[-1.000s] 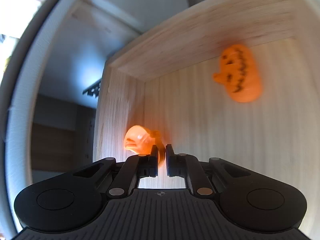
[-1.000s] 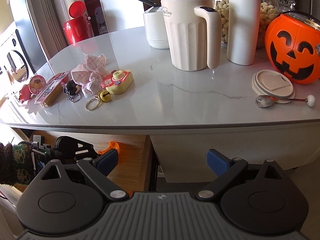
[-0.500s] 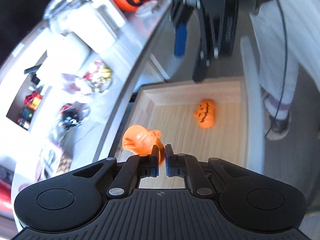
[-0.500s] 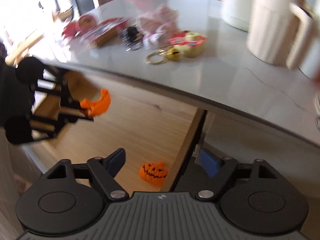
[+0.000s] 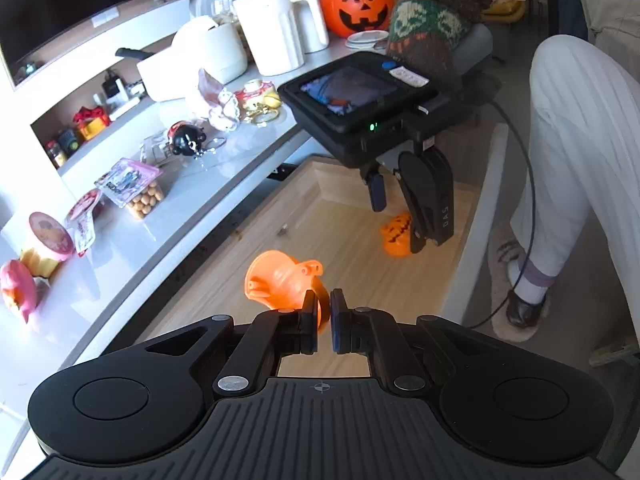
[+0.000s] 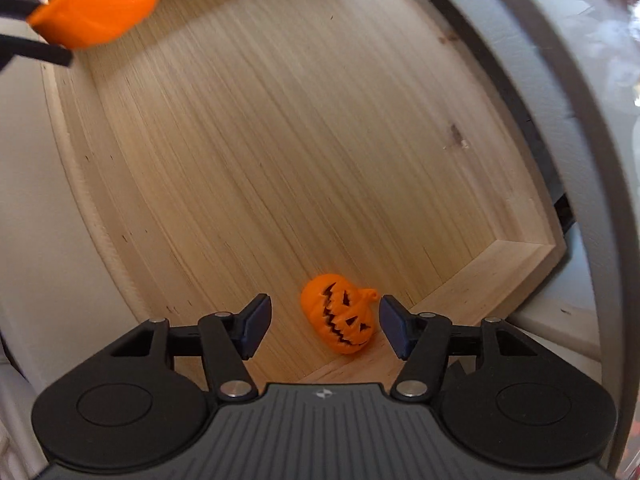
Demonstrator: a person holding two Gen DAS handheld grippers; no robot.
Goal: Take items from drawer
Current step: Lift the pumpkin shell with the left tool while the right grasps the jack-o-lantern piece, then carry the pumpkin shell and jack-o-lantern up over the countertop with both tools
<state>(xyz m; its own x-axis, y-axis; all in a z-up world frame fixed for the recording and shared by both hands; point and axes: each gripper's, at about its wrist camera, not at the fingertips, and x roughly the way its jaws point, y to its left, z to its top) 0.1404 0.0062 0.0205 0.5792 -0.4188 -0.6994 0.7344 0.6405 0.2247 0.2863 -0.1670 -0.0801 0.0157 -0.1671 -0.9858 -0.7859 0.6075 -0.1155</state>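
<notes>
My left gripper (image 5: 323,316) is shut on a small orange toy (image 5: 280,280), held up over the open wooden drawer (image 5: 352,264). The same toy shows at the top left of the right wrist view as an orange shape (image 6: 100,0). A small orange pumpkin (image 6: 340,322) lies on its side on the drawer floor near a corner. My right gripper (image 6: 325,330) hangs open just above it, one finger on each side, not touching. In the left wrist view the right gripper (image 5: 400,216) partly hides the pumpkin (image 5: 394,236).
The drawer floor (image 6: 280,140) is bare wood apart from the pumpkin. A grey countertop (image 5: 180,208) beside the drawer carries snack packs, a keyring toy, a white jug (image 5: 280,32) and a large pumpkin bucket (image 5: 356,6). A person's leg (image 5: 576,152) stands right of the drawer.
The left gripper has lifted the orange toy out of the drawer and turned toward the counter. The right gripper has dropped into the drawer and now straddles the pumpkin.
</notes>
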